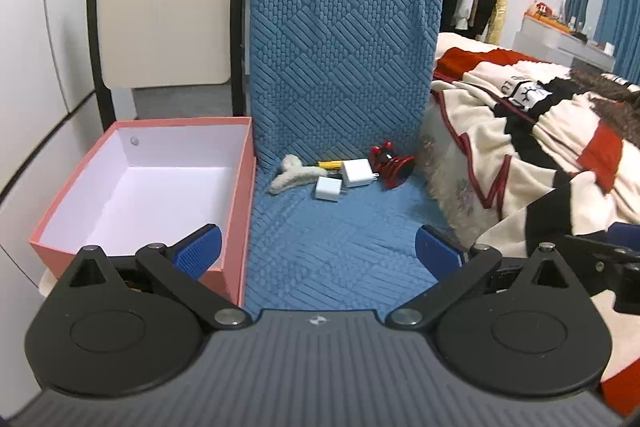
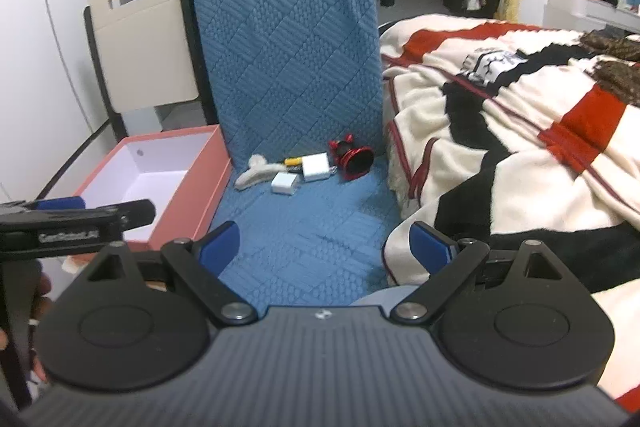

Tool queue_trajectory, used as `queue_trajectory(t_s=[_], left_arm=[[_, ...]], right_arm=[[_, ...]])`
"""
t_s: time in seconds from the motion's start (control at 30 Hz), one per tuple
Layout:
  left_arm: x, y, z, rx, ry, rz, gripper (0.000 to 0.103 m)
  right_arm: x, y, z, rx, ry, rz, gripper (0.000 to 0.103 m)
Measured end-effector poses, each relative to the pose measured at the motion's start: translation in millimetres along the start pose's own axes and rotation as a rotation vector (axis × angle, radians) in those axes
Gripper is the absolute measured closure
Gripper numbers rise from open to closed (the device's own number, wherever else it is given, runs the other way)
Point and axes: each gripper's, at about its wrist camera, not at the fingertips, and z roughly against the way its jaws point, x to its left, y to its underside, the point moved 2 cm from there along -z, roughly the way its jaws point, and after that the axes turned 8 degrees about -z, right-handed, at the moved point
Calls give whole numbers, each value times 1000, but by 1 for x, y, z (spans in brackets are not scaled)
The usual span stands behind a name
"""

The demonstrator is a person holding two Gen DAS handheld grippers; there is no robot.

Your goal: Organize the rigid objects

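Nearest, the left claw (image 1: 318,247) and right claw (image 2: 324,247) hang spread, holding nothing. Far off, two chargers (image 1: 347,178), a hair clip (image 1: 294,173) and a red trinket (image 1: 390,165) lie on the blue cushion (image 1: 340,247); the pink box (image 1: 240,219) at left holds nothing, so I judge sorting unstarted.

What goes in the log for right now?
left gripper: open | right gripper: open | pink box: empty | chargers, clips on blue cushion
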Motion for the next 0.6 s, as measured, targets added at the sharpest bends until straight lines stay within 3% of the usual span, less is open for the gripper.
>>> queue_trajectory(t_s=[0.6], left_arm=[[-7, -1, -21, 75, 11, 83, 0]], right_arm=[[-17, -1, -12, 49, -38, 4, 10]])
